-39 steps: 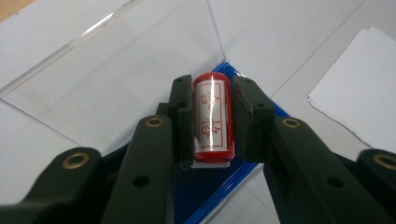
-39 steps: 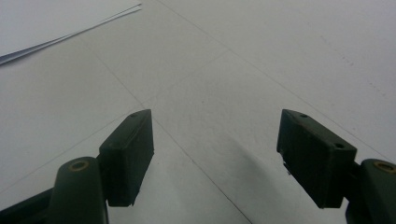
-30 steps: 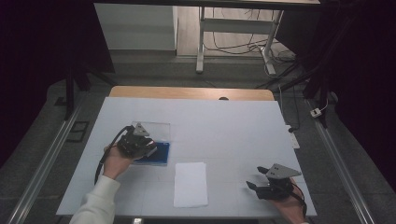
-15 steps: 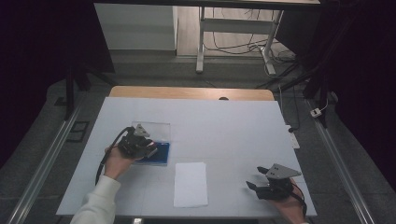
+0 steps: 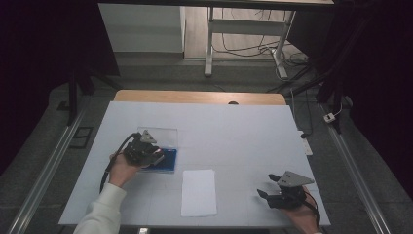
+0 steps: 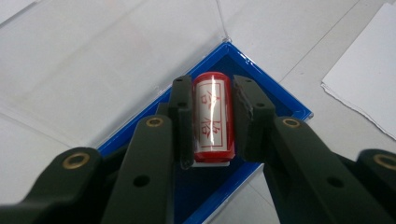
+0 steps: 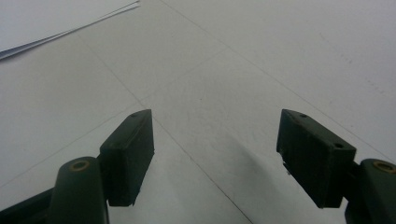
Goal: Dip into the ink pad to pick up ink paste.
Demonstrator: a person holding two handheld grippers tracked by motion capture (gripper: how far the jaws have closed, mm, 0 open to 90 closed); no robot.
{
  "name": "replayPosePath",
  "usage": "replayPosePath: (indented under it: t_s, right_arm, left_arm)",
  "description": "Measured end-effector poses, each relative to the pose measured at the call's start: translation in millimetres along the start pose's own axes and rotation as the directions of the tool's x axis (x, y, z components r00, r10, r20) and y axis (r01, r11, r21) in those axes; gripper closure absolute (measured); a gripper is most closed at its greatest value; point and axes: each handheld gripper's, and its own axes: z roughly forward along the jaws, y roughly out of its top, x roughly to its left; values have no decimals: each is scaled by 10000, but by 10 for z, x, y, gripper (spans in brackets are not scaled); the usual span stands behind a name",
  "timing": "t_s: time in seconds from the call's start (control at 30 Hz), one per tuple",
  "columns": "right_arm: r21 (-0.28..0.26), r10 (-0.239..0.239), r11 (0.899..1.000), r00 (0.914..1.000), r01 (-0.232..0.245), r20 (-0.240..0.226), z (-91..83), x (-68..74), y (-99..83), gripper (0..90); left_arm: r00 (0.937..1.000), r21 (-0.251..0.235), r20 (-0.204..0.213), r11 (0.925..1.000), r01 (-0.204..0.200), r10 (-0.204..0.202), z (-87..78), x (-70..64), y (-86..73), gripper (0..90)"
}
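Observation:
A red cylindrical stamp (image 6: 212, 116) with a white label and red characters sits between the jaws of my left gripper (image 6: 212, 119), which is shut on it over a blue ink-pad tray (image 6: 261, 95). From above, the left gripper (image 5: 155, 157) hovers at the blue tray (image 5: 168, 161) on the table's left, its clear lid (image 5: 163, 135) lying open behind. A white sheet of paper (image 5: 198, 191) lies near the front middle. My right gripper (image 5: 265, 195) rests open at the front right, jaws wide over bare tabletop (image 7: 210, 93).
The white table (image 5: 234, 131) has a wooden strip along its far edge. A corner of the paper (image 7: 56, 23) shows at the upper left of the right gripper view. Beyond the table are a desk frame and floor cables.
None visible beyond a slight shift of the left hand over the blue tray; the right gripper stays put.

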Motion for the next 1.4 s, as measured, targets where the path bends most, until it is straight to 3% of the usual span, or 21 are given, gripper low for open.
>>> replayPosePath:
  t_s: [0.33,0.63,0.87,1.4]
  right_arm:
    - [-28,27,10000,10000,-27,-6,3,9,2,270]
    - [-1,-43,10000,10000,43,-19,6,15,5,271]
    - [70,-111,9999,9999,112,-7,11,30,18,271]
    - [24,-104,9999,9999,104,-27,13,37,19,271]
  left_arm:
    - [9998,23,64,9998,207,-208,15,22,-12,706]
    - [9999,46,70,9999,102,-102,46,23,-28,706]
    - [9996,224,-258,9997,-137,143,64,-30,-9,707]
    - [9991,127,-367,9997,-202,207,79,-49,-25,707]
